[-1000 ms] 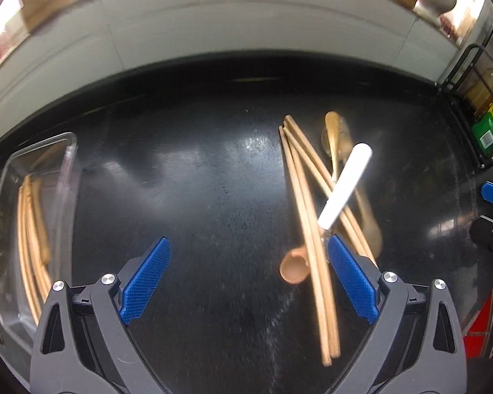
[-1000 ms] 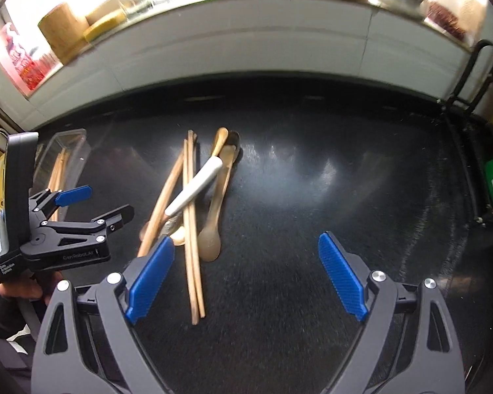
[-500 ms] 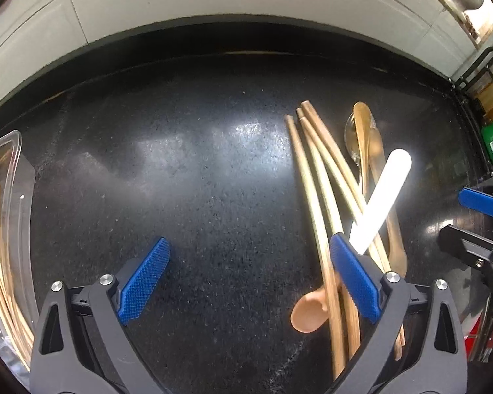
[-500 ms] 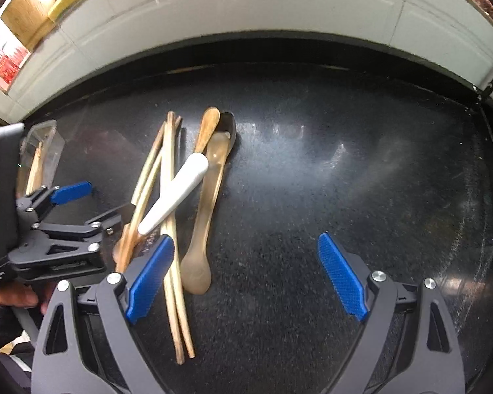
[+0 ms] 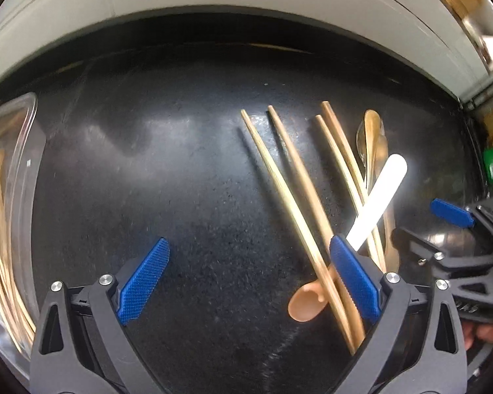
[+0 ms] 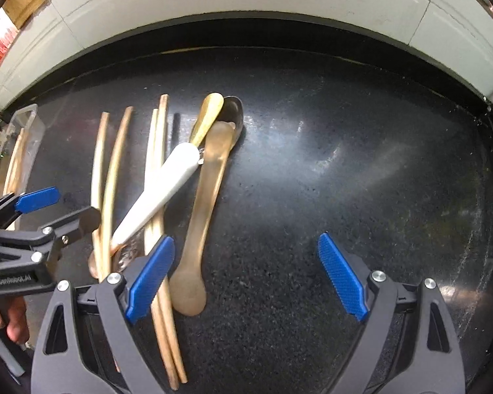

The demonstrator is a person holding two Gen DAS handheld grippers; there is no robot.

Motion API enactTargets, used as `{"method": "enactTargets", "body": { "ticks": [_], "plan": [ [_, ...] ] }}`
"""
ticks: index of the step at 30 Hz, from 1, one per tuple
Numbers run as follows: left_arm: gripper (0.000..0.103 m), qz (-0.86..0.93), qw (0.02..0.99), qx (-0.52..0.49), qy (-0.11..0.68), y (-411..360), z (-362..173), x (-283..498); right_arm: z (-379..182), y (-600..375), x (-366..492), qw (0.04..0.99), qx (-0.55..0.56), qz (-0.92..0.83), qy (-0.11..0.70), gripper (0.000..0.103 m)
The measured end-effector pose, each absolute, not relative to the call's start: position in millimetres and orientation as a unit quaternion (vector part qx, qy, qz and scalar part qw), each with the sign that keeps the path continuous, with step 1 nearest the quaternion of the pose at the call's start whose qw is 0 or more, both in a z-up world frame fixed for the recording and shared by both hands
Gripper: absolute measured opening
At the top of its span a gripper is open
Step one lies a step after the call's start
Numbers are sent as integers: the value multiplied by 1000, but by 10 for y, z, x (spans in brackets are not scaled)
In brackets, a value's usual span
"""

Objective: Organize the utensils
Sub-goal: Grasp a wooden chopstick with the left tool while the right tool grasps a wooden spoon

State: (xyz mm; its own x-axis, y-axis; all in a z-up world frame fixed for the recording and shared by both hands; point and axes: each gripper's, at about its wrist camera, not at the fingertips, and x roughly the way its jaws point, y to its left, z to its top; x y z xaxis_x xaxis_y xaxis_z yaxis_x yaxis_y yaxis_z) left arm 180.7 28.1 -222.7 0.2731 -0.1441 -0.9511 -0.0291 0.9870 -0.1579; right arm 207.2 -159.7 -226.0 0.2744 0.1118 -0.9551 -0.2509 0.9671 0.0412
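**Both grippers over the utensil pile, nothing picked yet**

I have the left gripper [image 5: 249,275] and right gripper [image 6: 246,275] aimed steeply down at the black counter [image 6: 345,164], both with jaws spread wide and empty. The pile sits between the two tools: chopsticks [image 5: 286,177] run under my left gripper's right pad, and the white-handled utensil [image 6: 161,190] and a pale spoon [image 6: 203,203] lie just beside my right gripper's left pad. I judge this the approach to a pick. Next I must centre one piece between the pads, then carry it to the clear bin [image 5: 19,151] beyond my left jaw.
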Motion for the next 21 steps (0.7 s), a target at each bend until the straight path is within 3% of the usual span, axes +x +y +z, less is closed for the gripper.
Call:
{"method": "enactTargets", "body": {
  "ticks": [21],
  "plan": [
    [96, 63, 780, -72, 618, 344, -2328, 1344, -2415, -1437, 1904, 796, -101, 125, 583, 87]
  ]
}}
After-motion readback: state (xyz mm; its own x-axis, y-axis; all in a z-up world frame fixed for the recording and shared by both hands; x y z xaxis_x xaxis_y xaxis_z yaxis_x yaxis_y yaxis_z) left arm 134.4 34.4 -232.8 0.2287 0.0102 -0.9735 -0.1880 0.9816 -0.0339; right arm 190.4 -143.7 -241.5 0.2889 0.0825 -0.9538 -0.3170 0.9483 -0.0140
